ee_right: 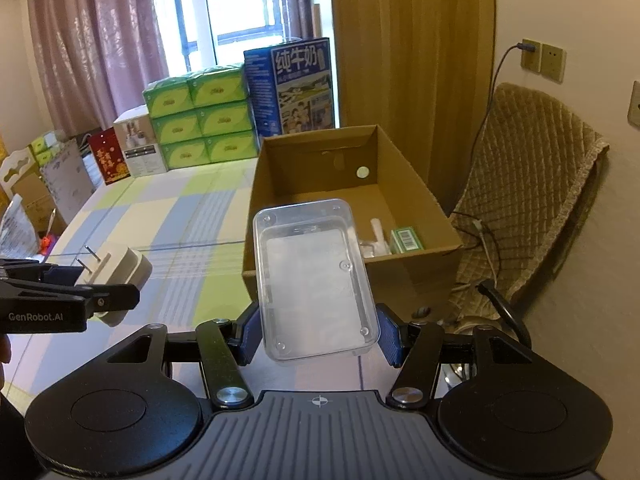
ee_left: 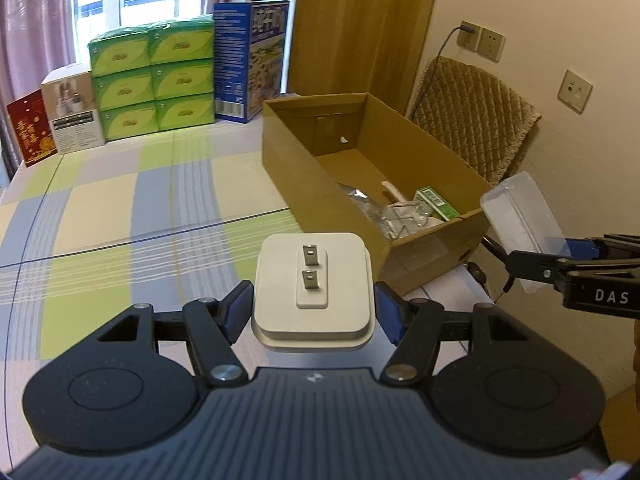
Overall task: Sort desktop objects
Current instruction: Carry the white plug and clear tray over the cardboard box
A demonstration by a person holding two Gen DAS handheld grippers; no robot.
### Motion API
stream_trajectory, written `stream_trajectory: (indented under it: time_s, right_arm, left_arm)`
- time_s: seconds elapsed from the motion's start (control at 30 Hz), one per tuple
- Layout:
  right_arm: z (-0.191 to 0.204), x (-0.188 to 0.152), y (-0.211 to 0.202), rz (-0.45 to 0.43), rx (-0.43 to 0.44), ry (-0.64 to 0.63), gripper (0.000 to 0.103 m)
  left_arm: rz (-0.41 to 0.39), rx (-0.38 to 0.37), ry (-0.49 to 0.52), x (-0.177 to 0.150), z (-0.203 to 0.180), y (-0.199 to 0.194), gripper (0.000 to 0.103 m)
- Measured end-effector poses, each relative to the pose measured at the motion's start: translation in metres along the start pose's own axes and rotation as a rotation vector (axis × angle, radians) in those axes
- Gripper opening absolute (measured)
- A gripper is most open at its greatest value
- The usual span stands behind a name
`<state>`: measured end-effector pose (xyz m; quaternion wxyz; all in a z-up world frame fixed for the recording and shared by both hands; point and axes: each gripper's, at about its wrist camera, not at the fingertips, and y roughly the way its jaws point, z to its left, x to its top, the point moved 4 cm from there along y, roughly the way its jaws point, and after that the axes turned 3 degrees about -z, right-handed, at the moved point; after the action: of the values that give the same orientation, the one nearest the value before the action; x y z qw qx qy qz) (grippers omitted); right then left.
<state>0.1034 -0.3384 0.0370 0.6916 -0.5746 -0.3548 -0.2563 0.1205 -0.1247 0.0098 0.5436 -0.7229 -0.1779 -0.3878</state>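
Left gripper (ee_left: 314,312) clamped the charger (ee_left: 314,288) by its flat sides; looked dense and rigid. Right gripper (ee_right: 318,334) pinched the clear box (ee_right: 316,280), probably light, slick and a bit flexy.

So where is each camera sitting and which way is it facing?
Left wrist: on the left tool, facing the box and window; holds the charger; right tool at the right edge.
Right wrist: on the right tool, same heading; holds the clear tray; left tool at left.
Shared: box, both held items.
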Motion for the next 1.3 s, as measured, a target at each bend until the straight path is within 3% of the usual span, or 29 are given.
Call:
stream_trajectory:
  time_s: [0.5, 1.3]
  right_arm:
    - [-0.022, 0.004, 0.009, 0.001, -0.025, 0.015, 0.055]
    - [-0.061, 0.058, 0.064, -0.004, -0.045, -0.035, 0.055]
  left_arm:
    - [0.007, -0.058, 0.036, 0.016, -0.034, 0.018, 0.060]
    - [0.008, -0.123, 0.081, 0.070, -0.074, 0.081, 0.060]
